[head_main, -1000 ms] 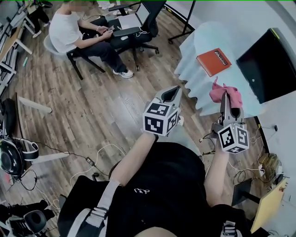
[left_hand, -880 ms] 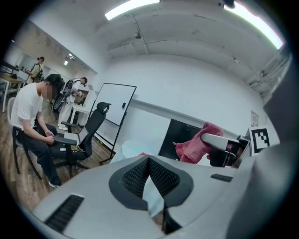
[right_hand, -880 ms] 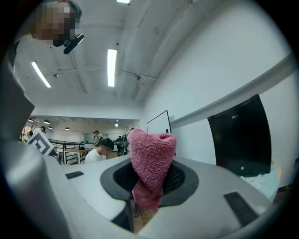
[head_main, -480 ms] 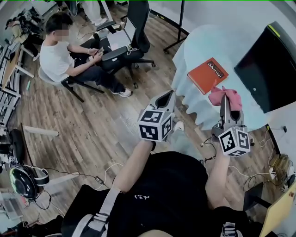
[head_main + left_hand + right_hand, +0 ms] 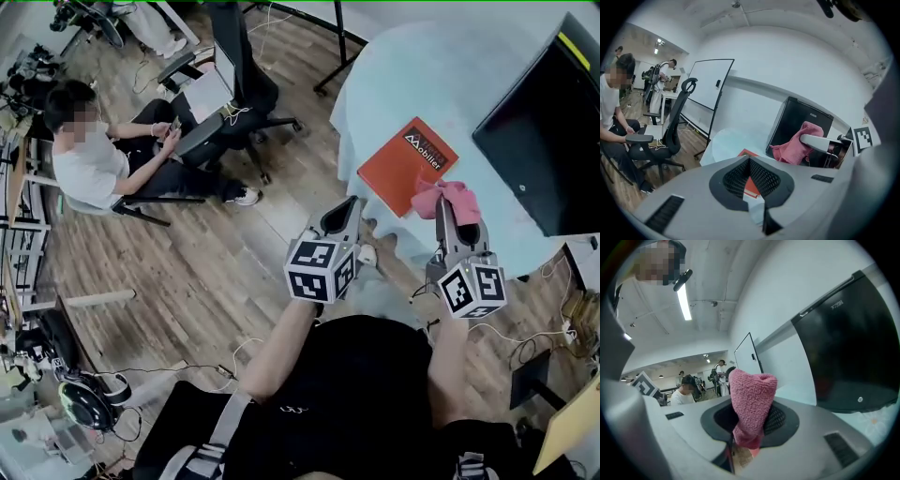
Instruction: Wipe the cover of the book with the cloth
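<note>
An orange book lies flat on a round table covered in pale blue. My right gripper is shut on a pink cloth, held over the table's near edge beside the book's right corner. Whether the cloth touches the book cannot be told. In the right gripper view the cloth sticks up out of the closed jaws. My left gripper is shut and empty, hanging over the floor just short of the table. In the left gripper view the book shows past its jaws, with the cloth to the right.
A large black screen stands at the table's right side. A person sits at the left near an office chair on the wooden floor. Cables trail across the floor. A whiteboard stands behind the table.
Both grippers have come closer to the table. The right gripper with the cloth has moved from in front of the table's edge to beside the book's near corner.
</note>
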`<action>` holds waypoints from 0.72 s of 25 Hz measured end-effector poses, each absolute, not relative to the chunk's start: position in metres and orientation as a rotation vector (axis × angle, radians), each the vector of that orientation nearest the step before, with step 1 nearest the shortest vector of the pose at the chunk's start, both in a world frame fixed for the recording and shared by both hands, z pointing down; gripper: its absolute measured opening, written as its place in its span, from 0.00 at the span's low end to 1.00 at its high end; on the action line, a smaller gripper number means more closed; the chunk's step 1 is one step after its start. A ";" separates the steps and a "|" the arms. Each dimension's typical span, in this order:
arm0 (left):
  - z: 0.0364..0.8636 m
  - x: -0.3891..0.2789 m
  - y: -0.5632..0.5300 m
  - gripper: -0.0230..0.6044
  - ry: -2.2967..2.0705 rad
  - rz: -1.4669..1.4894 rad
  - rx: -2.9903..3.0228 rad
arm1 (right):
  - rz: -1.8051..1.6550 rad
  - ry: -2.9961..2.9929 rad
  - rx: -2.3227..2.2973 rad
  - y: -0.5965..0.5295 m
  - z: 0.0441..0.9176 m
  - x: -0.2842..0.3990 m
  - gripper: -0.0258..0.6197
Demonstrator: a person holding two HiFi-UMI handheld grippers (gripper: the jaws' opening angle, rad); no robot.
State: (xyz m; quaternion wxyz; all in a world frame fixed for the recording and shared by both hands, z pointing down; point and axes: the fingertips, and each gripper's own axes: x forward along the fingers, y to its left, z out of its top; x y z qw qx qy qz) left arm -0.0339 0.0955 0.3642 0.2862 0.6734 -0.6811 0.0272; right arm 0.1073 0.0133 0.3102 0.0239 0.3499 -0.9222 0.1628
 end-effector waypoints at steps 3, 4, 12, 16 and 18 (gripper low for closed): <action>0.364 -0.024 0.061 0.06 -1.802 0.097 1.811 | 0.551 -2.848 1.080 -0.022 0.318 0.109 0.20; 0.362 -0.020 0.050 0.06 -1.796 0.106 1.826 | 0.563 -2.851 1.078 -0.033 0.320 0.108 0.20; 0.356 -0.013 0.015 0.06 -1.767 0.190 1.870 | 0.610 -2.929 0.975 -0.066 0.312 0.073 0.20; 0.357 -0.011 -0.006 0.06 -1.744 0.196 1.895 | 0.623 -2.909 1.027 -0.083 0.317 0.083 0.20; 0.359 -0.011 -0.014 0.06 -1.723 0.202 1.906 | 0.629 -2.887 1.077 -0.092 0.319 0.089 0.20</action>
